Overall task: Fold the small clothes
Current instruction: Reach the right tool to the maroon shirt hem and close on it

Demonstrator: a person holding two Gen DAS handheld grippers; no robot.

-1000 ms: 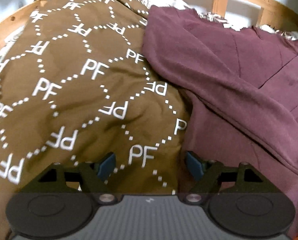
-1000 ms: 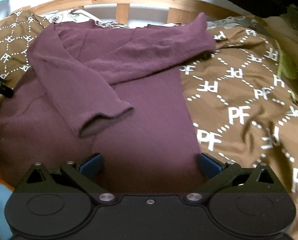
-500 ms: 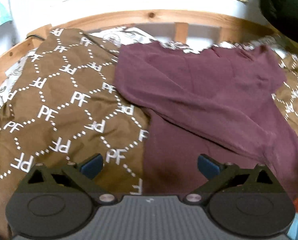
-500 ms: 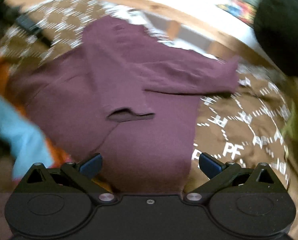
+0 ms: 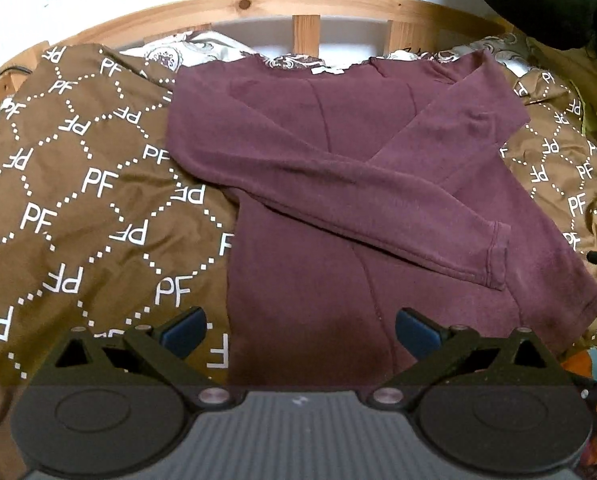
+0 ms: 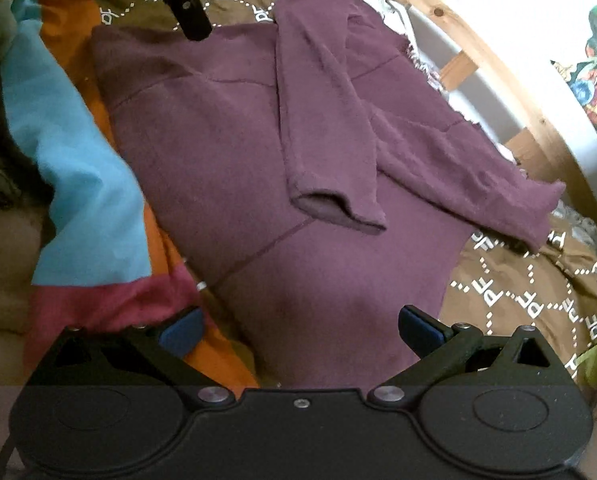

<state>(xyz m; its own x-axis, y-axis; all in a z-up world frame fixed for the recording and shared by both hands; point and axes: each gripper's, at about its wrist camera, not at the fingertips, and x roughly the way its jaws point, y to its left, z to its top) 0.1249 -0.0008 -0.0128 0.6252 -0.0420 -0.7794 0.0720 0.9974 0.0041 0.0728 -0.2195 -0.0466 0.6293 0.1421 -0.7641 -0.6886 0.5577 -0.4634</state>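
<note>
maroon top [image 5: 338, 200] flat on brown bedspread [image 5: 78, 200], sleeves crossed; left gripper [image 5: 300, 332], right gripper [image 6: 300, 330] fingers spread, empty

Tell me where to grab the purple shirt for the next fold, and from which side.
Probably the bottom hem of the purple shirt, one corner per gripper, coming from the near side. Both sleeves already lie crossed over the chest, and the hem is the free flat edge nearest the open left gripper and right gripper, ready to lift toward the collar.

A plain maroon top [image 5: 338, 184] lies on a brown cover [image 5: 78, 184] with white dotted "PF" lettering.
</note>
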